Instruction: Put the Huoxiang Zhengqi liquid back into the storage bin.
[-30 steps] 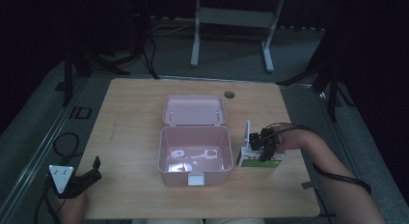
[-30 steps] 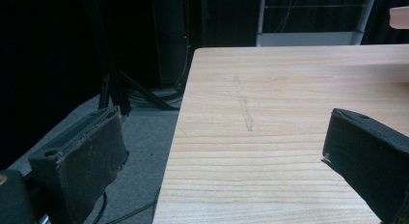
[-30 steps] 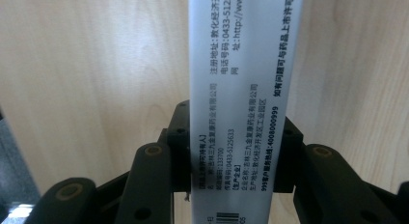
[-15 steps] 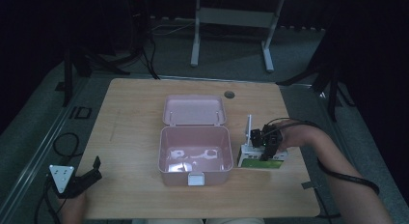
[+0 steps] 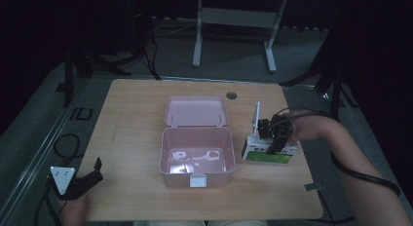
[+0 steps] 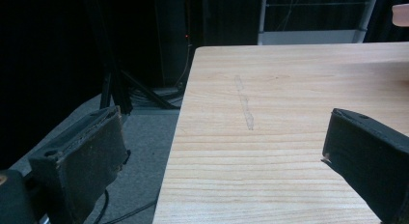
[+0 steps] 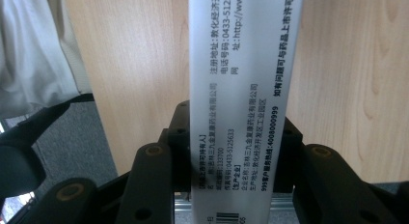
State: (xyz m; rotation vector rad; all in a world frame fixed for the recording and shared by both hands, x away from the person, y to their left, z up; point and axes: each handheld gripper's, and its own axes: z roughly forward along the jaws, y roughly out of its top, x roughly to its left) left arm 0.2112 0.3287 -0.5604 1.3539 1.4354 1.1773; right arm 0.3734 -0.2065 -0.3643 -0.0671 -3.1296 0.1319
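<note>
Right gripper clamped on white-green cardboard medicine box, near table's right edge. Lift step. Next: you carry it over open pink plastic case, lower, release. Left gripper jaws apart, idle.

The open case is pale pink, the carton white and green, and the table light wood-grain.

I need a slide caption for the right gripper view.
Hand-held gripper shut on a white printed medicine box above the wooden table.

Right tool clamped shut; left tool jaws apart
</note>
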